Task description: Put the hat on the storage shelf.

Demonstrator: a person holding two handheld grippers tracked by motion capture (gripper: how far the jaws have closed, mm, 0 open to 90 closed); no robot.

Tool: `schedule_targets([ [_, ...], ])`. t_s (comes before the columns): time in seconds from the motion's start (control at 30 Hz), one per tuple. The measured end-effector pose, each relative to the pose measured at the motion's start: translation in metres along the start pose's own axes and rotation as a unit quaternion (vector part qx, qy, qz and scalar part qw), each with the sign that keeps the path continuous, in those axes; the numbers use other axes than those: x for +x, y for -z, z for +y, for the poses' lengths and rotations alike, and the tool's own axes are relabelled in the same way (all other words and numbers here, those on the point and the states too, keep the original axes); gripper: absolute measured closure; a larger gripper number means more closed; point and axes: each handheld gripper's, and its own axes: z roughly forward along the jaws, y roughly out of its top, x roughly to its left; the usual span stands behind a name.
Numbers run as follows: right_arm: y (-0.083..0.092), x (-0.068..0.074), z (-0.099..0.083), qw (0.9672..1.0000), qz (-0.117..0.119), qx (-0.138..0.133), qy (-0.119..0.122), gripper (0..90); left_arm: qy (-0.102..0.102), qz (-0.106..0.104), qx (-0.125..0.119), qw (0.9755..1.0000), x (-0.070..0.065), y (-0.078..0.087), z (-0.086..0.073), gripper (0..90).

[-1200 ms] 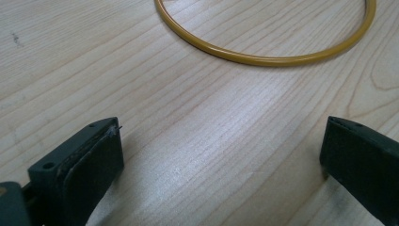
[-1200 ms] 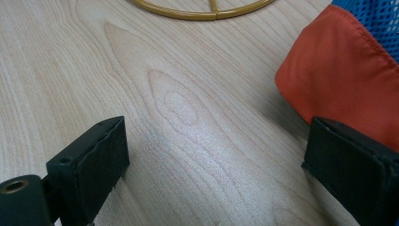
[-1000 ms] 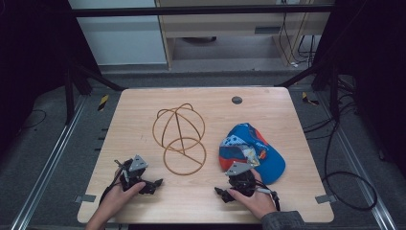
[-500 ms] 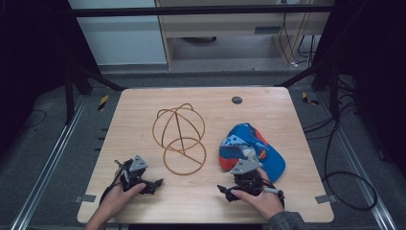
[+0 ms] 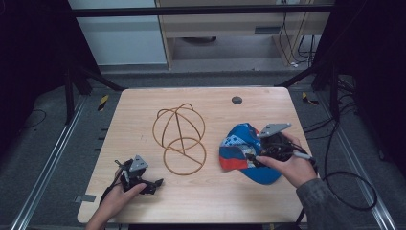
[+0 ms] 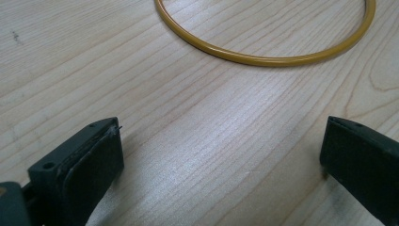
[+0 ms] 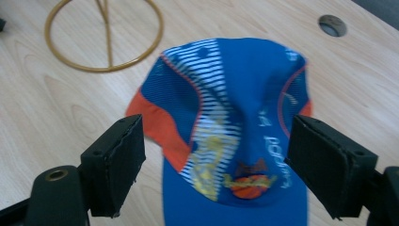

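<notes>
Your right claw [image 7: 214,165] hangs spread over the blue cap [image 7: 235,122], which lies flat on the tabletop [image 5: 210,201] beside the wire stand [image 5: 179,134], probably lining up a grasp. Your left claw [image 6: 219,160] rests spread, empty, near the stand's ring.

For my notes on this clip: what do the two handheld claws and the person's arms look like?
Both are black devices, each topped by a grey three-cornered plate. The left claw has two blocky black jaws with flat pads and small screw holes; the right claw has jaws of the same build, and a dark cable trails from the left claw. A grey sleeve covers the right forearm; the left forearm has no sleeve in view.
</notes>
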Motion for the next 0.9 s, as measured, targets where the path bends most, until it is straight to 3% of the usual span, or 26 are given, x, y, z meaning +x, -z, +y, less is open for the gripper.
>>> schedule_targets([
  [0.03, 0.000, 0.000, 0.000, 1.0000, 0.000, 0.000, 0.000, 19.5, 0.000, 0.000, 0.000, 1.0000, 0.000, 0.000, 0.000, 0.0],
  [0.13, 0.009, -0.017, 0.006, 0.9998, 0.005, 0.008, -0.018, 15.5, 0.000, 0.000, 0.000, 1.0000, 0.000, 0.000, 0.000, 0.0],
  [0.33, 0.013, -0.029, 0.007, 0.9993, -0.001, 0.013, -0.036, 12.6, 0.000, 0.000, -0.001, 1.0000, -0.001, 0.001, -0.001, 0.0],
  [0.9, 0.002, -0.053, 0.016, 0.9968, 0.028, 0.050, -0.055, 22.9, -0.001, -0.001, -0.001, 1.0000, -0.002, 0.001, -0.001, 0.0],
])
